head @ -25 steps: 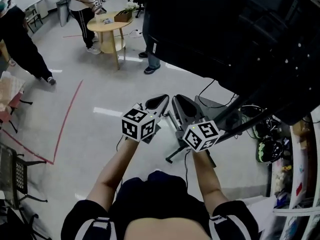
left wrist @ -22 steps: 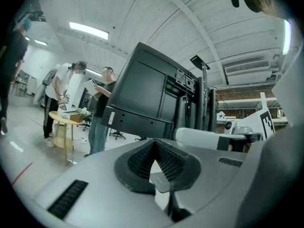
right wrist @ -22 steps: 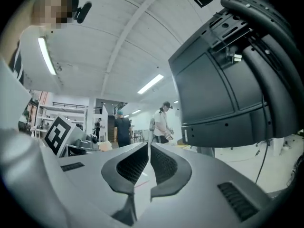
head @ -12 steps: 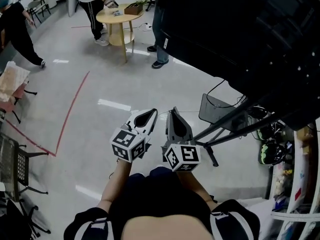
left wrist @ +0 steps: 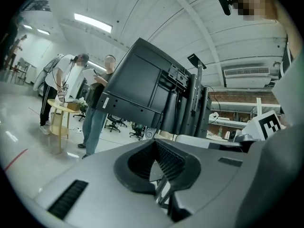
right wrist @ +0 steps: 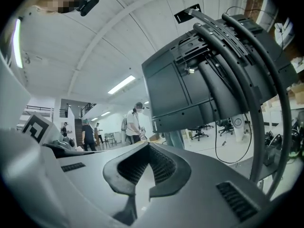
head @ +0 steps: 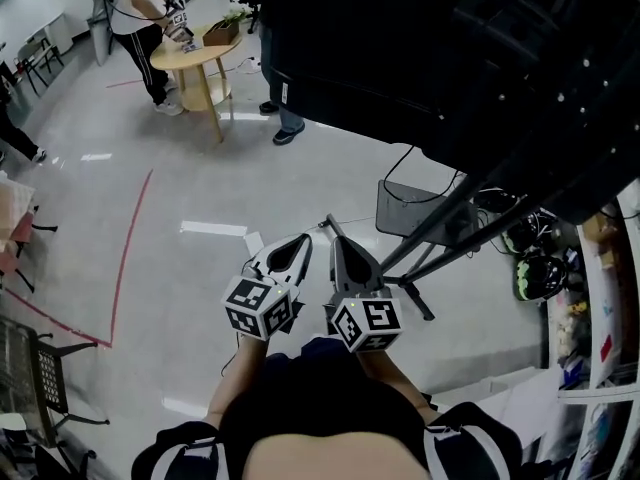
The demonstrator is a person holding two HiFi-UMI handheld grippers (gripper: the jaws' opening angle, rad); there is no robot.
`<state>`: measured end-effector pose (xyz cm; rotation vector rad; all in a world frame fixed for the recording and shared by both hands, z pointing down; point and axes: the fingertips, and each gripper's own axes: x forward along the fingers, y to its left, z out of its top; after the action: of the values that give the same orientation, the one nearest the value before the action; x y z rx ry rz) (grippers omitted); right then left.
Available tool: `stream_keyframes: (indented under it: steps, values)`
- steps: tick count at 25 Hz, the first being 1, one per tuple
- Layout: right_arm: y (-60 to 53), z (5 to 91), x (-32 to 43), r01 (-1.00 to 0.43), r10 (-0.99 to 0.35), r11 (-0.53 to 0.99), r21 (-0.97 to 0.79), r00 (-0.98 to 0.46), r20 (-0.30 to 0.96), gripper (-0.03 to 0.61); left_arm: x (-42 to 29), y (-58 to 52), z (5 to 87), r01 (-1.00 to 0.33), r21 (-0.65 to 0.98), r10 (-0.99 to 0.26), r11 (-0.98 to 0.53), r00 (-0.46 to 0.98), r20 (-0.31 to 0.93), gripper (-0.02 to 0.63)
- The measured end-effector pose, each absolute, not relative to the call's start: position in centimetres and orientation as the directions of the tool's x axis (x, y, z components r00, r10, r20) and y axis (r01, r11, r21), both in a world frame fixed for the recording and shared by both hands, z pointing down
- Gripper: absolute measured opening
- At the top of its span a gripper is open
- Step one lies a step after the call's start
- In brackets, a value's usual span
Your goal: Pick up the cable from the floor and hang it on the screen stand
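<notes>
- While both claws sit close in front of the person's body, side by side and pointing level toward the screen stand [head: 440, 230], neither is working on anything. This reads as a carry or rest posture, not a reach.
- Left gripper [head: 303, 240]: jaws drawn together, nothing between the pads.
- Right gripper [head: 335, 236]: jaws closed too, and empty. Its own view shows only floor and stand past the tips.
- Cable [right wrist: 216, 139]: the one thin black lead I can follow drops from the back of the screen [head: 450, 48], sags in a slack loop and rises again. It hangs free in that curve, so its support is likely up on the screen or stand.
- In the head view that loop comes down near the wire basket [head: 405, 208], beside the stand's slanted legs.
- I cannot tell whether this loop is the task's cable. No loose lead shows on the open floor [head: 200, 188] near the claws.
- Dark gear and coiled leads [head: 520, 233] crowd the stand's far foot, too tangled to sort out.
- Judgement: with closed, empty claws held back from the stand, either the hanging is done or the pick-up has not begun.
- Bystanders are at a round table [head: 195, 53], well apart.
</notes>
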<state>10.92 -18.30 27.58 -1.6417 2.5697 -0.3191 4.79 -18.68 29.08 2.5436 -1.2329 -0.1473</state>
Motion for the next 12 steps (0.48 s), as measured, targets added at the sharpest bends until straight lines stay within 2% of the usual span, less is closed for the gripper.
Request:
stream_keyframes:
  steps: [12]
  values:
    - [-17.2, 27.7, 13.9, -0.919, -0.93, 0.343, -0.195, -0.362, 0.067, 0.023, 8.2, -18.4, 29.6, -0.711, 0.295, -0.727, -0.638, 0.683, 0.072, 0.003]
